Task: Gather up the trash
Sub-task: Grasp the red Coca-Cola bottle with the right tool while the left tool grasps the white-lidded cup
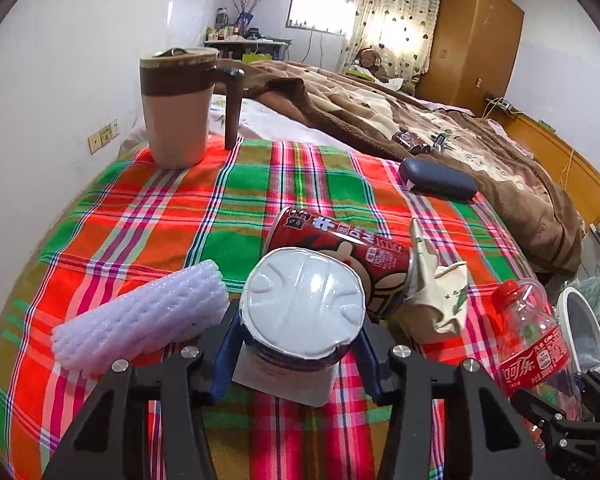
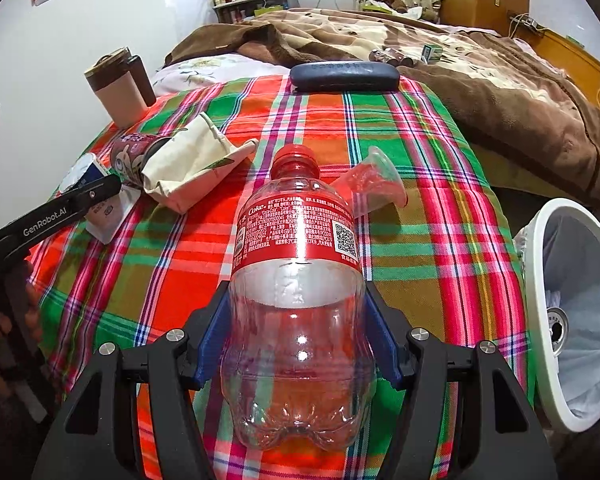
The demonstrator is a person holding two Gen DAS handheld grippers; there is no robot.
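Left wrist view: left gripper closed on foil-lidded cup, upright between its pads on plaid cloth.

Right wrist view: right gripper clamps Coke bottle, long axis pointing away; bin lies right, nearer this hand.

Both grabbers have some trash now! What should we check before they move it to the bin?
1. Left gripper closed on the white-lidded cup: ok, both blue fingers sit against its sides.
2. Right gripper closed on the empty Coke bottle: ok, fingers press its clear body.
3. Bottle cap on: ok, the red cap is in place.
4. White bin open and close by: ok, at the right of the plaid cloth.
5. Room left in the bin: cannot tell, only part of its inside shows.
6. Cup free of the red can behind it: cannot tell.
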